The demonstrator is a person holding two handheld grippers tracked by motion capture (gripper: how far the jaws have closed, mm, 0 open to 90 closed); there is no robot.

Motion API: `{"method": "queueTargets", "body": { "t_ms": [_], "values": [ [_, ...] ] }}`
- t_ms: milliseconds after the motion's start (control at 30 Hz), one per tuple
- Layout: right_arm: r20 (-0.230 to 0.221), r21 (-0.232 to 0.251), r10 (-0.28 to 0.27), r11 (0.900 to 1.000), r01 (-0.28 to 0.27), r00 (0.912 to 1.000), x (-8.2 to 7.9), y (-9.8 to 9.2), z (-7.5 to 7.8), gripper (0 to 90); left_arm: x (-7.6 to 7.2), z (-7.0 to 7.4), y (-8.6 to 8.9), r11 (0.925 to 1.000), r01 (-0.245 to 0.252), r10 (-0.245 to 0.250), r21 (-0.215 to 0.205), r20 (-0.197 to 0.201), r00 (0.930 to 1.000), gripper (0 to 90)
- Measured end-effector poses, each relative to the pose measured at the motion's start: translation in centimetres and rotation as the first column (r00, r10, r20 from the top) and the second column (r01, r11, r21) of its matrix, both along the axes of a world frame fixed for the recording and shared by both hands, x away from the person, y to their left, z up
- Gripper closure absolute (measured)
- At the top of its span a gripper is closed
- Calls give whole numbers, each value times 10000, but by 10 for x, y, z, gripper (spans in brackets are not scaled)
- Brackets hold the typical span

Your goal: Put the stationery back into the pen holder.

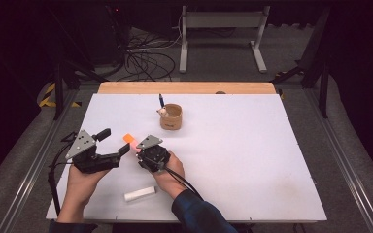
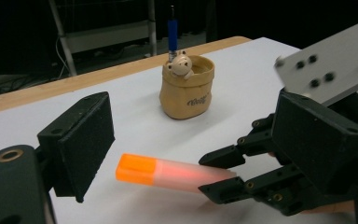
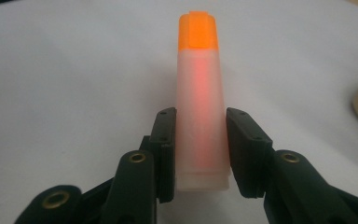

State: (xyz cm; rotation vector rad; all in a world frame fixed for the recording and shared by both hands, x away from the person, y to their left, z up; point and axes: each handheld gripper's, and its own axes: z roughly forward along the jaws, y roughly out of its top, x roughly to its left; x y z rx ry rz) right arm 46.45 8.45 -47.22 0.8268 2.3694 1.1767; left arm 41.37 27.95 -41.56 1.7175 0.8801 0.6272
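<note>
Near the front left of the white table (image 1: 252,160), close together, two grippers. In the right gripper (image 1: 135,147), squeezed between both jaws, a pink marker (image 3: 200,116) with an orange cap, up off the table, cap pointing toward the left gripper (image 1: 114,141). Left gripper wide open, nothing between its jaws, cap just beside them. Lots of bare table to the right and up front. Farther back, near the wooden edge (image 1: 187,88), a small tan cup (image 1: 171,117) with a blue pen (image 1: 161,101) and a tiny bear face. Close to the front edge, a white stick (image 1: 140,193). Marker's far end tucked behind the jaws, hard to see.
</note>
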Motion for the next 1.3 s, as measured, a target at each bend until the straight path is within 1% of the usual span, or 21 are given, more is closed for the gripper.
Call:
{"method": "queueTargets", "body": {
  "t_ms": [67,100,167,300,500,567,600,667,800,867,900,933,1000,1033,1100,1167,1300],
  "values": [
    [183,214,135,9997,-138,9997,-3,-8,5,658,1,-1,-5,10000,80,-80,-50,-30,10000,140],
    [258,269,116,9996,-123,9996,-5,-11,7,658,1,-1,-7,9999,148,-148,-2,-74,9999,142],
    [392,417,160,9990,-177,9991,-8,-19,11,658,2,-2,-13,9997,230,-230,76,-39,9997,146],
    [648,713,27,9974,-74,9979,-16,-37,17,658,2,-1,-24,9987,488,-487,149,-43,9988,155],
    [841,920,-114,9958,36,9964,-24,-64,24,658,7,0,-40,9975,661,-660,246,-49,9978,158],
    [891,1000,-244,9949,154,9957,-26,-73,26,658,10,2,-44,9976,676,-675,173,-51,9977,159],
    [885,1066,-296,9941,201,9956,-26,-78,27,658,11,3,-47,9975,699,-699,43,-59,9975,159],
    [945,1123,-370,9933,263,9948,-27,-85,28,658,13,5,-52,9968,804,-804,30,-49,9967,161],
    [1169,1353,-520,9902,360,9918,-31,-102,33,658,17,8,-64,9931,1146,-1146,267,-6,9934,162],
    [1366,1522,-465,9880,254,9895,-33,-109,34,658,19,11,-70,9904,1371,-1371,150,-7,9906,163],
    [1343,1568,-534,9871,320,9895,-36,-114,34,658,20,12,-72,9893,1450,-1450,166,-35,9894,163],
    [1369,1589,-542,9868,321,9891,-37,-116,34,658,21,12,-75,9889,1472,-1472,206,20,9891,164],
    [1504,1621,-616,9861,369,9867,-39,-124,35,658,23,13,-80,9877,1558,-1557,114,-78,9878,165],
    [1505,1679,-609,9852,352,9867,-40,-127,35,658,24,13,-82,9868,1610,-1609,170,-66,9870,166],
    [1613,1730,-610,9844,326,9850,-42,-132,36,658,26,13,-87,9866,1629,-1629,131,-1,9866,167],
    [1687,1836,-735,9821,419,9829,-43,-139,36,658,27,12,-90,9861,1660,-1660,98,-15,9861,173],
    [1807,2049,-920,9773,540,9792,-43,-148,35,657,29,9,-93,9848,1735,-1734,67,-216,9846,174]
  ]
}}
